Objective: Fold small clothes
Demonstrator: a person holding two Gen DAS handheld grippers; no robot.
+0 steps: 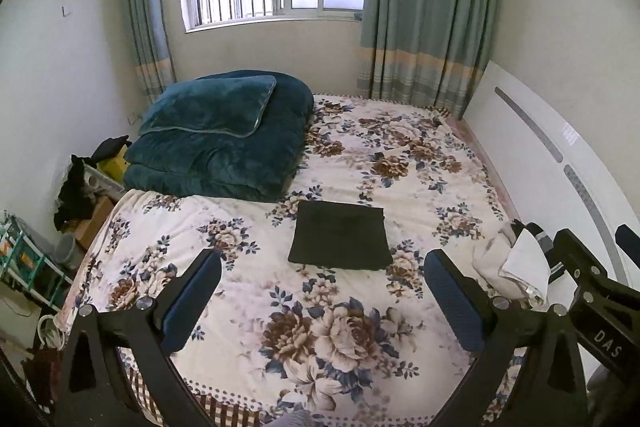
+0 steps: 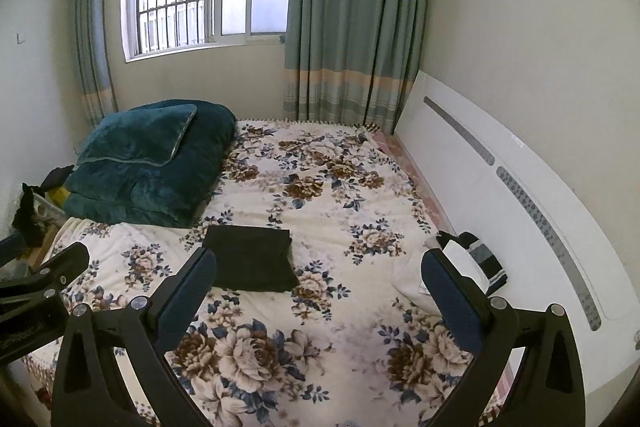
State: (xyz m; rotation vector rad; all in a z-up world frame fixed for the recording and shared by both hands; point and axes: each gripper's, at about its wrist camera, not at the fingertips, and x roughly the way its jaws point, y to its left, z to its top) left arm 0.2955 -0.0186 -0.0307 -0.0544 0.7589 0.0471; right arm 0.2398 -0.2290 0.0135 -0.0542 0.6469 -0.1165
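A black garment (image 1: 340,237), folded into a flat rectangle, lies on the floral bedspread (image 1: 280,327) in the middle of the bed; it also shows in the right wrist view (image 2: 252,257). A small pile of white and striped clothes (image 1: 512,263) lies at the bed's right side by the headboard, and shows in the right wrist view (image 2: 460,267). My left gripper (image 1: 322,263) is open and empty, held above the bed short of the black garment. My right gripper (image 2: 320,261) is open and empty, to the right of the left one.
A folded teal blanket (image 1: 220,147) sits at the far left of the bed. A white headboard (image 1: 560,167) runs along the right. Boxes, dark clothes and a rack (image 1: 32,259) stand on the floor left of the bed. A window and curtains are behind.
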